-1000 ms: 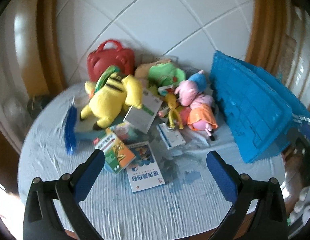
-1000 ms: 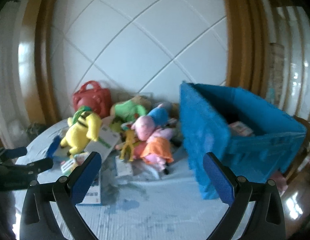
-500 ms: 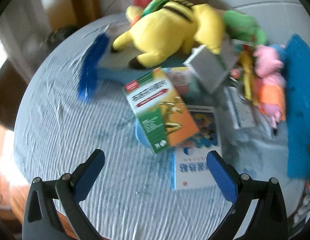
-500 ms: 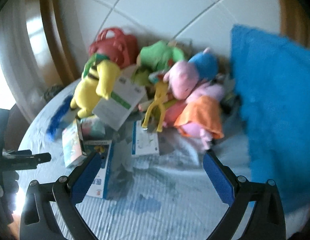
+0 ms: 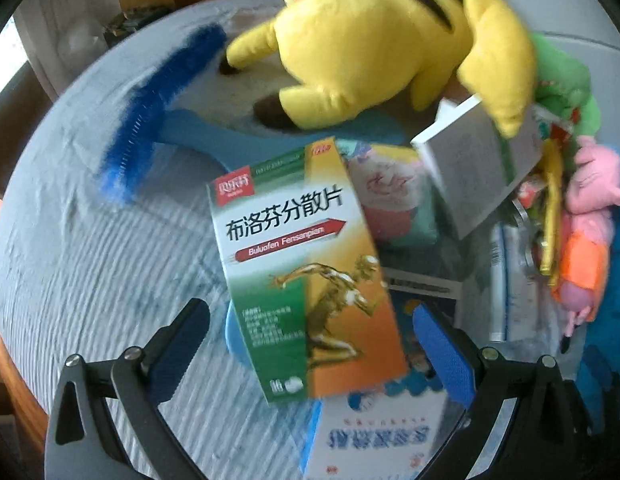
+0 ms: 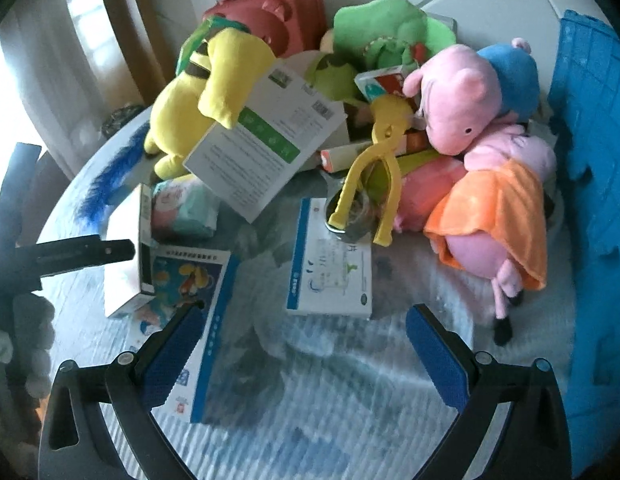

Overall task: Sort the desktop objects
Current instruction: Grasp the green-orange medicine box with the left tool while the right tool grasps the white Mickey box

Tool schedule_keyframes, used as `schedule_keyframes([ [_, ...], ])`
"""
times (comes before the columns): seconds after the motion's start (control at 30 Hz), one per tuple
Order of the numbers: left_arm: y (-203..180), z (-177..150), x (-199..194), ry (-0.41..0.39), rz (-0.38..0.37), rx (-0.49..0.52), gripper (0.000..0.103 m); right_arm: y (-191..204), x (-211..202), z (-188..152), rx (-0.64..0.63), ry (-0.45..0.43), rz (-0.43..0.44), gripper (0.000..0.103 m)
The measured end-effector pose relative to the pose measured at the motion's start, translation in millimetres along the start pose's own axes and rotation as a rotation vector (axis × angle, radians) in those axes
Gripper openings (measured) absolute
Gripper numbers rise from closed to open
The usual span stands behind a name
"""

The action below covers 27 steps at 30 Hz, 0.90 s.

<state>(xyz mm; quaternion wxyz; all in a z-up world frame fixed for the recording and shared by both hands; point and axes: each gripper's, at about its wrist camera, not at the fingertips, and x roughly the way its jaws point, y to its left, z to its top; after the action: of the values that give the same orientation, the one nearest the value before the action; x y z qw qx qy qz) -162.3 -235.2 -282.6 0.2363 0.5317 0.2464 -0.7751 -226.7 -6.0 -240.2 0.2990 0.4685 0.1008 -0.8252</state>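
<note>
A green and orange medicine box (image 5: 310,272) stands tilted on the round table, between the open fingers of my left gripper (image 5: 310,348), which does not touch it. In the right wrist view the same box (image 6: 128,248) shows edge-on at the left, with the left gripper (image 6: 110,250) beside it. My right gripper (image 6: 302,344) is open and empty above a white and blue box (image 6: 329,268). A blue and white box (image 6: 194,320) lies under its left finger. A blue crate (image 6: 589,160) stands at the right.
A yellow plush (image 5: 381,40), pink pig plushes (image 6: 489,160), a green plush (image 6: 381,36), a red bag (image 6: 270,4), yellow tongs (image 6: 377,168), a blue brush (image 5: 158,108) and a white booklet (image 6: 266,140) crowd the far side. The table edge (image 5: 14,340) is close at the left.
Both grippers have moved down and forward toward the pile. The green and orange box now lies between the left fingers. The right view has swung left, away from the crate.
</note>
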Motion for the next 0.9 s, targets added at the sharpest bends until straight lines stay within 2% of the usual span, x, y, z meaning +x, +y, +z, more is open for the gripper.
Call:
schedule_keyframes([
  [0.1,7.3,4.7,17.9,0.046,-0.038,0.018,0.103,6.9,10.9,-3.0,0.022,0.025,-0.011,0.103],
  [0.23,16.2,7.4,18.0,0.043,-0.090,0.080,0.101,26.1,25.9,-8.7,0.038,0.071,-0.019,0.103],
  [0.4,38.2,7.0,2.2,0.023,-0.101,0.211,0.091,60.0,41.4,-16.9,0.067,0.113,-0.019,0.103],
  [0.57,58.9,7.7,-0.7,0.022,-0.092,0.299,0.090,96.4,60.3,-26.8,0.100,0.158,-0.028,0.103],
  [0.63,64.5,7.3,1.7,0.035,-0.109,0.308,0.090,106.8,69.4,-30.8,0.109,0.178,-0.038,0.103],
  [0.77,61.4,10.2,3.5,0.072,-0.221,0.260,0.090,116.2,77.4,-35.5,0.115,0.195,-0.042,0.103],
  [0.9,41.3,7.1,15.2,0.104,-0.174,0.279,0.094,122.4,82.6,-39.2,0.118,0.207,-0.041,0.103],
])
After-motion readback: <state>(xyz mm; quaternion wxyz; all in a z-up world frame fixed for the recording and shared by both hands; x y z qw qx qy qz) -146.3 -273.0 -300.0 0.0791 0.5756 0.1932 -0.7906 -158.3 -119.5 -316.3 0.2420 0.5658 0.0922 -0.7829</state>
